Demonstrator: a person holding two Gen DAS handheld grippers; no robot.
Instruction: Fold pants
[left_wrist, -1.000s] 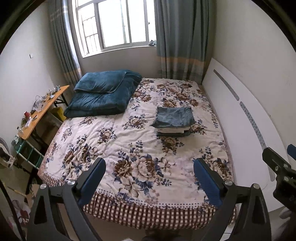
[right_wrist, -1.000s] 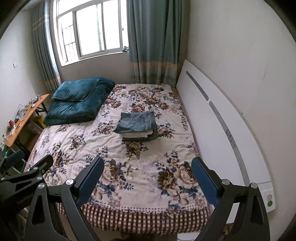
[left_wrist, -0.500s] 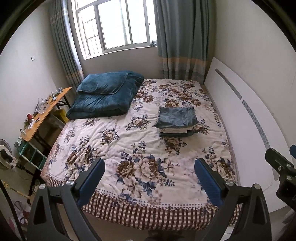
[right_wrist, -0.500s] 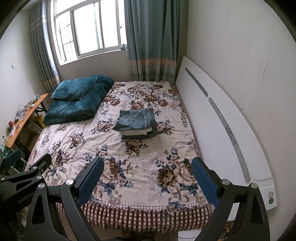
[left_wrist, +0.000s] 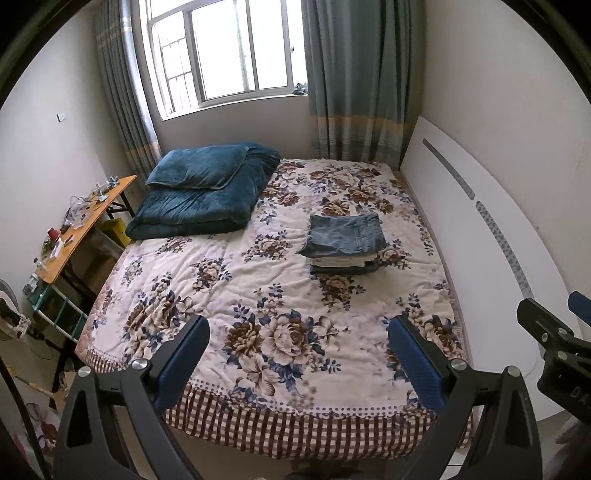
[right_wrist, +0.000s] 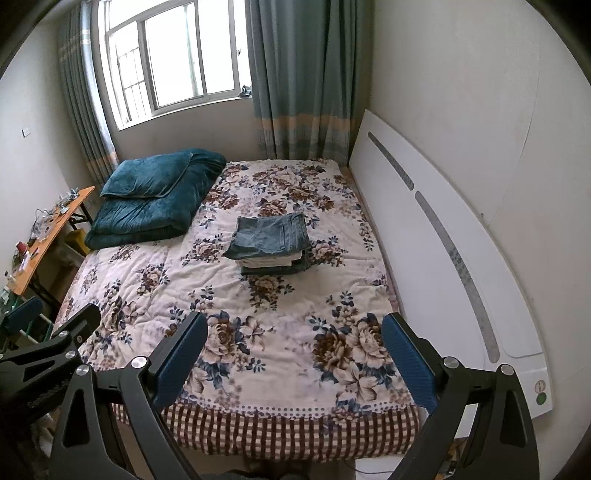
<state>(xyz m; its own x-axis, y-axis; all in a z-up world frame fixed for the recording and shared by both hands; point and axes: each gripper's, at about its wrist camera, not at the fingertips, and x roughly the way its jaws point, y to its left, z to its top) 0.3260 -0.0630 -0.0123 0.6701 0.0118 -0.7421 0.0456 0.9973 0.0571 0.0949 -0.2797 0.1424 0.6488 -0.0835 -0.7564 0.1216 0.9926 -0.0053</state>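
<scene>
A stack of folded pants lies on the floral bedspread, right of the bed's middle, with blue jeans on top; it also shows in the right wrist view. My left gripper is open and empty, held off the foot of the bed, well short of the stack. My right gripper is open and empty too, beside the left one. Each gripper shows at the edge of the other's view.
A folded teal quilt with a pillow lies at the bed's far left. A white headboard panel leans on the right wall. An orange side table with clutter stands left of the bed. A curtained window is behind.
Both grippers have drawn back and up from the bed, so more of the room shows. The stack of pants has not moved. Both grippers stay open.
</scene>
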